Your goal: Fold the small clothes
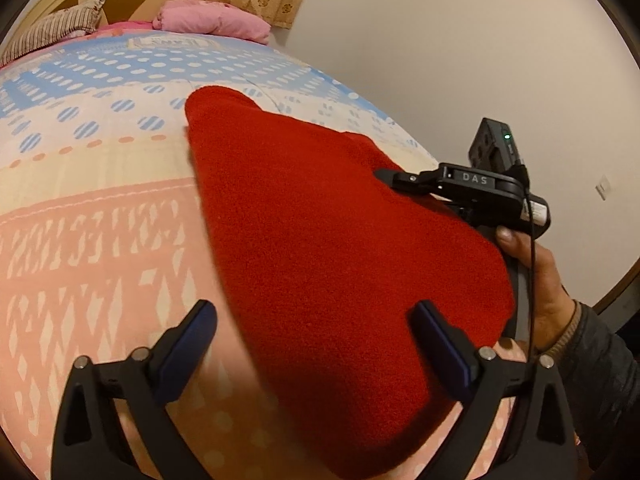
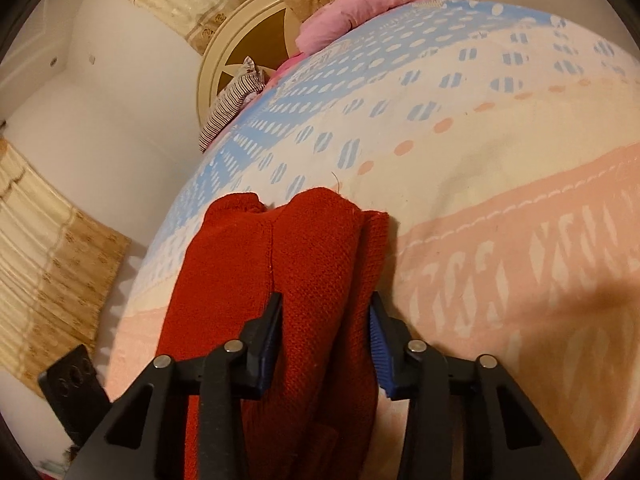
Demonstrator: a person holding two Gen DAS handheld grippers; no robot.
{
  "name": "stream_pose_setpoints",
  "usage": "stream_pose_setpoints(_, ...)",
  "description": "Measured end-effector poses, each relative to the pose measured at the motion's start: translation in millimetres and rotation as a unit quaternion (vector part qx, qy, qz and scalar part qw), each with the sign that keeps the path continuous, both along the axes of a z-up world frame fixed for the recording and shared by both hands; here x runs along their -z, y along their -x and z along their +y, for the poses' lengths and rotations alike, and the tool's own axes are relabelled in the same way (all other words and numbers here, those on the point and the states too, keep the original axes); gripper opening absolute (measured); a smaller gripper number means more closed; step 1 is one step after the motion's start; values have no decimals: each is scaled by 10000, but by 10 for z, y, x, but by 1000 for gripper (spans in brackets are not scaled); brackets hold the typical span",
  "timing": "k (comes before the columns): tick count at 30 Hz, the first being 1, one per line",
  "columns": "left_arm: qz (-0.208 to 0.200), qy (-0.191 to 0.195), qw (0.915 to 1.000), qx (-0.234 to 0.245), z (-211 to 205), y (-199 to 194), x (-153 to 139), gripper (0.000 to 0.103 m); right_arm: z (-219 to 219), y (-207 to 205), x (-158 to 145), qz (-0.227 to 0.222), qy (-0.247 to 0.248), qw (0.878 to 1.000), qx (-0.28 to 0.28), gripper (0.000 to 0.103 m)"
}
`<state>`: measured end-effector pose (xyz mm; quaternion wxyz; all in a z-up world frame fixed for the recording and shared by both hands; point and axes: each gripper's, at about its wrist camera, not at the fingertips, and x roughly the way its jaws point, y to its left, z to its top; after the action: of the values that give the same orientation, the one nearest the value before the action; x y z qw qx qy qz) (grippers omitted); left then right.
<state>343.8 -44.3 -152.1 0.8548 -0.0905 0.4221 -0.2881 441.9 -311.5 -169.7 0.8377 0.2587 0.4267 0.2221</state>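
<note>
A red knit garment [image 1: 320,240] lies folded lengthwise on the bed. My left gripper [image 1: 316,320] hangs over its near end, jaws wide open; the left finger is over the sheet and the right finger over the cloth, gripping nothing. My right gripper [image 2: 325,316] straddles the right part of the red knit garment [image 2: 280,264]. Its jaws stand half closed, with a ridge of cloth filling the gap between the pads and more cloth passing under the left finger. In the left wrist view a hand holds the right gripper [image 1: 394,178] at the garment's right edge.
The bed carries a patterned sheet [image 1: 100,220] in blue, cream and peach. A pink pillow [image 1: 212,20] and a striped pillow [image 1: 52,32] lie at the headboard [image 2: 248,40]. A white wall [image 1: 480,60] borders the bed; curtains [image 2: 48,264] hang beside it.
</note>
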Motion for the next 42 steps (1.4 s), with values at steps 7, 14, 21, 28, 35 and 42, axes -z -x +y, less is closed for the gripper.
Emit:
stream_pose_setpoints(7, 33, -2, 9999, 102, -50, -3, -2, 88, 88, 66, -27, -226, 65, 9995, -199, 30)
stream_pose_setpoints(14, 221, 47, 9997, 16, -83, -1, -20, 69, 105, 101, -56, -374, 193, 9990, -129, 27)
stream_pose_setpoints(21, 47, -229, 9996, -178, -161, 97, -154, 47, 159, 232, -226, -598, 481, 9971, 16, 24)
stream_pose_setpoints(28, -245, -416, 9988, -74, -242, 346, -363, 43, 116, 571, -513, -877, 446, 9951, -49, 23)
stream_pose_setpoints(35, -354, -372, 9986, 87, -331, 557, -473, 43, 20, 892, -630, -954, 363, 9948, 47, 23)
stream_pose_setpoints(42, -428, -267, 9985, 190, -382, 761, -566, 42, -53, 1177, -704, -979, 282, 9947, 139, 23)
